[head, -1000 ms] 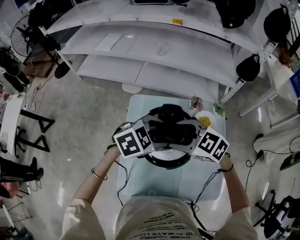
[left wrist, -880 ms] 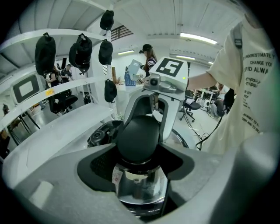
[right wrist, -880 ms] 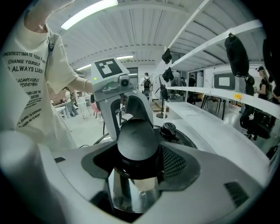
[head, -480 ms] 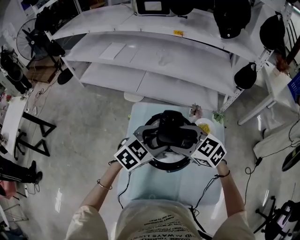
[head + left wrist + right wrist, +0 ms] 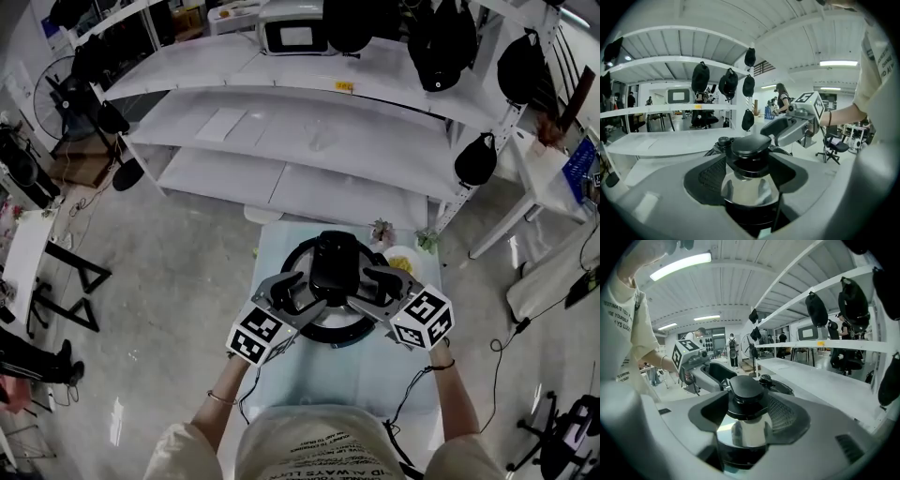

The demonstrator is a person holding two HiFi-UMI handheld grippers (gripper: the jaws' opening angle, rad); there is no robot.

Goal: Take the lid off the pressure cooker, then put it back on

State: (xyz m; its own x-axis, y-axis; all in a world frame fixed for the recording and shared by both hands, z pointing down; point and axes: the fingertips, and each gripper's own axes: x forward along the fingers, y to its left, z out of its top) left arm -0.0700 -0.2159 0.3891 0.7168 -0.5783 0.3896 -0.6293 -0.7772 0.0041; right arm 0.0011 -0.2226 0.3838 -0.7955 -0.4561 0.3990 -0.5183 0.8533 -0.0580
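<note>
Lid (image 5: 334,267), handles (image 5: 750,146) buried inside tools (image 5: 298,292) (image 5: 373,286)

the head view looks steeply down from well above the person onto the pressure cooker (image 5: 333,267) on its small table (image 5: 366,375), with white shelves (image 5: 309,141) beyond. the left gripper view sits low and very close behind its own jaws, facing across the cooker toward the right gripper (image 5: 769,133). the right gripper view mirrors it, facing the left gripper (image 5: 723,377). all three share the cooker and shelves.
</note>
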